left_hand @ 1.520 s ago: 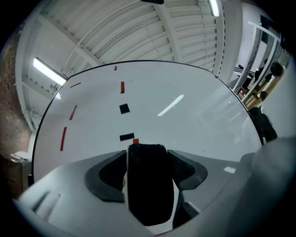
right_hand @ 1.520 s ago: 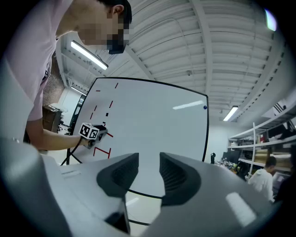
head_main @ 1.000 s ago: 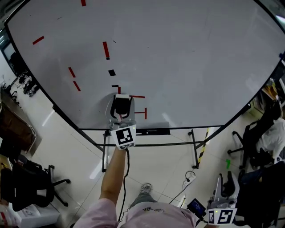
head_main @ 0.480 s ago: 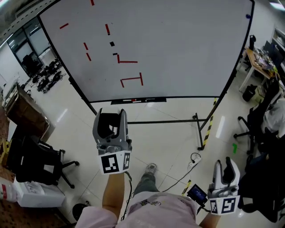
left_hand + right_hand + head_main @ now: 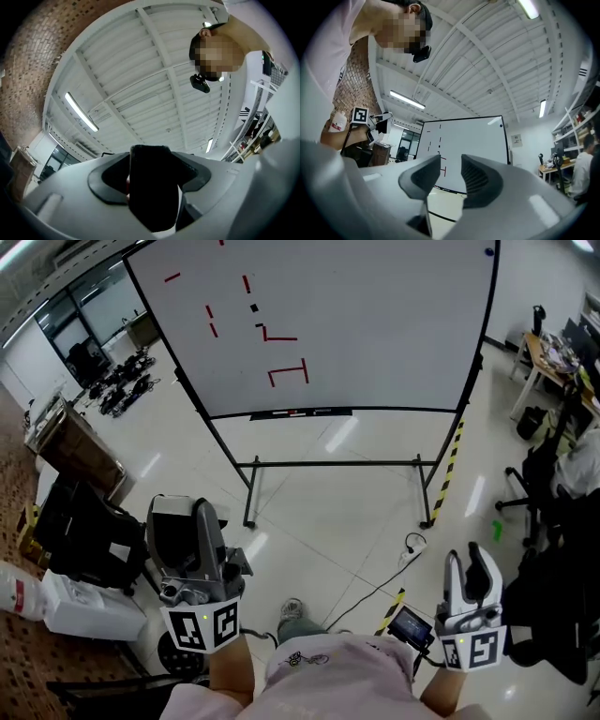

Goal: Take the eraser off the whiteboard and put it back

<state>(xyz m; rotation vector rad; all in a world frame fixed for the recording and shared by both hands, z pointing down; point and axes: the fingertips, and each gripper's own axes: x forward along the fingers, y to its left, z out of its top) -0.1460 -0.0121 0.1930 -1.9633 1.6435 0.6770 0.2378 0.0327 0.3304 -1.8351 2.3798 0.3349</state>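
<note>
My left gripper (image 5: 185,517) is clamped on the black eraser (image 5: 152,187), low by my body and well apart from the far whiteboard (image 5: 375,324). To put it back well, I'd bring it up square to the board and let go only once it sits flat. My right gripper (image 5: 467,566) is empty, its jaws a narrow gap apart. The left gripper view proves the hold but shows only ceiling. The head view shows the route.

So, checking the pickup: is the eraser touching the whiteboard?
Apart. Head view: the eraser sits in the left gripper, with floor between it and the whiteboard.
</note>
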